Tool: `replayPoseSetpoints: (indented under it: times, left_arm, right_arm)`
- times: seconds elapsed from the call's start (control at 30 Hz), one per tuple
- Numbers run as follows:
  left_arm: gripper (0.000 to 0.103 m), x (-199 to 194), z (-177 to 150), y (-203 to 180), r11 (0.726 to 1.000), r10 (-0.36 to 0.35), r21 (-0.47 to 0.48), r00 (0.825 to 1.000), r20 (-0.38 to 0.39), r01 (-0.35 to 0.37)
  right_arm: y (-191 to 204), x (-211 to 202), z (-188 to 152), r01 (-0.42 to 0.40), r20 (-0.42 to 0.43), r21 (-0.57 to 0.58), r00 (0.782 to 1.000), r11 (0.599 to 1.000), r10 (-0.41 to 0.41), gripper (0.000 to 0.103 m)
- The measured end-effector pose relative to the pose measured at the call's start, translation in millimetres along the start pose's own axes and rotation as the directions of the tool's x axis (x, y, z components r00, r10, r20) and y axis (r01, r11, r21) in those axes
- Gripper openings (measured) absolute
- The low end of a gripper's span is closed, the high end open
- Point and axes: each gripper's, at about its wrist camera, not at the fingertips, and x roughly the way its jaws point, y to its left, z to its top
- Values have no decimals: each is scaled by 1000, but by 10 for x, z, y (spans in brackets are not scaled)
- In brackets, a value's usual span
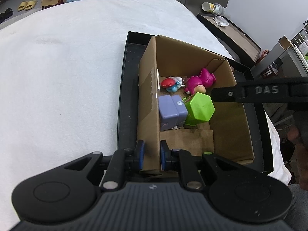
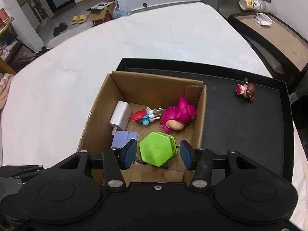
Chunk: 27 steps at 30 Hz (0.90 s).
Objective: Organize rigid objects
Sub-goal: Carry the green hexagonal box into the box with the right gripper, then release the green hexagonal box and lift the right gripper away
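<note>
Our left gripper (image 1: 151, 154) fingers clamp the cardboard box (image 1: 148, 104) wall. Our right gripper (image 2: 157, 154) fingers stand apart around a glossy green hexagonal case (image 2: 156, 148), not touching it.

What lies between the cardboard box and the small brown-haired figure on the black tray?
Only bare black tray floor lies between the cardboard box and the brown-haired figure; the right wrist view shows this.

Green hexagon case (image 2: 156, 149), magenta dinosaur toy (image 2: 178, 115), lilac block (image 2: 123, 139), brown cardboard box (image 2: 154, 84)

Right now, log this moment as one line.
left gripper: shut on box wall | right gripper: open over green hexagon | brown-haired figurine: on tray
</note>
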Motion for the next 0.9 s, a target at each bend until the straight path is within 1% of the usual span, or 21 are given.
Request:
replayPoseSetpoints:
  times: [0.3, 0.37, 0.43, 0.6, 0.67, 0.77, 0.9]
  left_arm:
    - [16, 24, 6, -23, 1000, 14, 8, 1000, -8, -14]
    - [16, 25, 5, -29, 1000, 18, 11, 1000, -9, -18]
    - [16, 29, 5, -32, 1000, 21, 12, 1000, -10, -21]
    - [16, 42, 6, -40, 1000, 28, 12, 999, -16, -28]
    - [16, 49, 6, -42, 1000, 30, 11, 999, -17, -30]
    - [16, 63, 10, -45, 999, 36, 9, 999, -23, -36]
    - [16, 92, 14, -58, 998, 52, 20, 998, -33, -51]
  right_arm:
    - [-122, -152, 7, -22, 36, -10, 999, 1000, 23, 60]
    - [-177, -186, -8, -20, 48, -8, 999, 1000, 20, 67]
    - [-242, -217, -31, -29, 62, -10, 998, 1000, 29, 70]
    - [-433, -242, -87, -22, 73, 5, 997, 1000, 22, 72]
    - [-521, -257, -108, -26, 88, 11, 996, 1000, 25, 76]
    - [-653, -268, -124, -24, 105, 19, 994, 1000, 22, 77]
    - [-890, -233, -94, -18, 120, 62, 993, 998, 11, 77]
